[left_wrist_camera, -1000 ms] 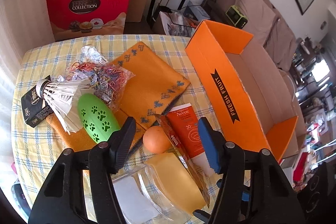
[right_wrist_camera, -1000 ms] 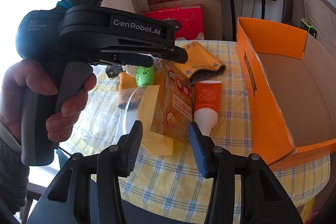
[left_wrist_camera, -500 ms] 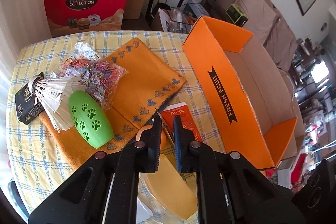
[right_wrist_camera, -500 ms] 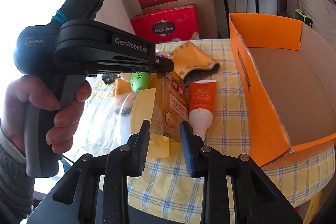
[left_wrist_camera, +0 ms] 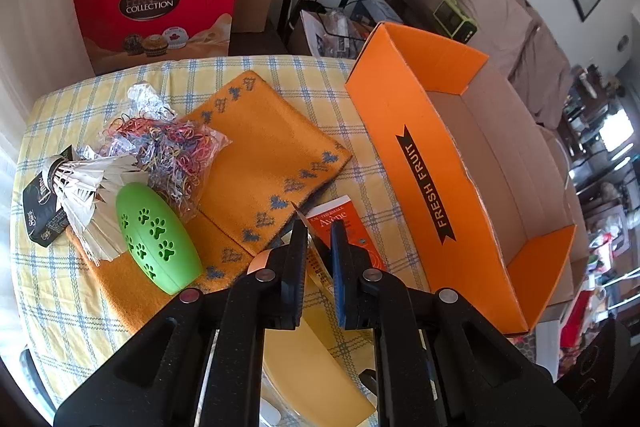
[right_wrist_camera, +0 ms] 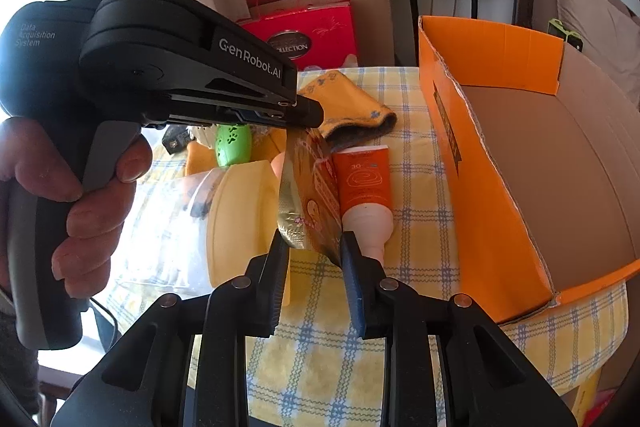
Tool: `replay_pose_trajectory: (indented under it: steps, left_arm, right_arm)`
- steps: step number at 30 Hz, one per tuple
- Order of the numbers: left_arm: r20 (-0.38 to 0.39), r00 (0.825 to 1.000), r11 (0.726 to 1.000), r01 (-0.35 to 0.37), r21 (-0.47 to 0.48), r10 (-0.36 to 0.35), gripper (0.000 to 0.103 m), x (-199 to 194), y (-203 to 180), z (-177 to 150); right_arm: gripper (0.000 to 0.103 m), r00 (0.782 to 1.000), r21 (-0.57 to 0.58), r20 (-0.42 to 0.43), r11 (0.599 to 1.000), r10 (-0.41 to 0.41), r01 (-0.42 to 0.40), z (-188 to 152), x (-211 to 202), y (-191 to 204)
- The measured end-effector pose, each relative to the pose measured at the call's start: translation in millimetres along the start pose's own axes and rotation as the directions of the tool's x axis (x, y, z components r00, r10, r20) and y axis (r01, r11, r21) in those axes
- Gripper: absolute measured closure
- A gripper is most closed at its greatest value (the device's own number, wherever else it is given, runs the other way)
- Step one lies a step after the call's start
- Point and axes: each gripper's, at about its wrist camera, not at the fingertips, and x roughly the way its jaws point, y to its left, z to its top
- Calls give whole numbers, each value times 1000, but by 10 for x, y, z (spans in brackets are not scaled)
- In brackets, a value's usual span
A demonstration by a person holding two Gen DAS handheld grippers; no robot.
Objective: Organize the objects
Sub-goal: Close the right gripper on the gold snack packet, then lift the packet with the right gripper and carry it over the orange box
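An orange and gold snack pouch point(right_wrist_camera: 308, 195) stands upright on the checked tablecloth, beside an orange Avène tube point(right_wrist_camera: 364, 183). My left gripper point(left_wrist_camera: 318, 231) is shut on the pouch's top edge point(left_wrist_camera: 316, 255); in the right wrist view its tip point(right_wrist_camera: 308, 115) pinches that edge from above. My right gripper point(right_wrist_camera: 314, 243) is closing on the pouch's bottom, which fills the gap between the two pads. The orange "FRESH FRUIT" box point(left_wrist_camera: 440, 187) lies to the right with bare cardboard inside.
On the table lie an orange cloth point(left_wrist_camera: 260, 155), a green paw-print egg point(left_wrist_camera: 156, 235), a shuttlecock point(left_wrist_camera: 80, 187), a bag of rubber bands point(left_wrist_camera: 172, 151) and a clear container with a yellow lid point(right_wrist_camera: 240, 211). A red gift bag point(left_wrist_camera: 156, 3) stands behind the table.
My left gripper's jaws have closed from wide apart onto the pouch's top edge. My right gripper's jaws have narrowed around the pouch's bottom.
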Motion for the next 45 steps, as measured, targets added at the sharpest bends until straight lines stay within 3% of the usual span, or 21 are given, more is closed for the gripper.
replay_pose_trajectory:
  steps: [2, 5, 21, 33, 39, 45]
  left_arm:
    - [2, 1000, 1000, 0, 1, 0, 96, -7, -2, -4]
    - [16, 1000, 1000, 8, 10, -9, 97, -54, -33, -22]
    - [126, 988, 995, 83, 48, -89, 98, -729, -316, 69]
    - [182, 964, 977, 176, 123, -196, 98, -1055, -908, 235]
    - [186, 956, 965, 195, 175, -227, 98, -1030, -1264, 324]
    - [138, 966, 955, 184, 233, -220, 98, -728, -1603, 447]
  right_arm:
    - [91, 1000, -6, 0, 1000, -13, 13, -4, 24, 6]
    - [94, 1000, -4, -3, 1000, 4, -4, 2, 36, -2]
    - [95, 995, -7, 83, 999, 45, -45, 200, -440, 4]
    - [95, 986, 41, 166, 999, 11, -18, 360, -988, -320]
    - [95, 979, 81, 204, 997, -29, 12, 391, -1232, -564]
    - [95, 977, 137, 188, 988, -96, 71, 374, -1201, -911]
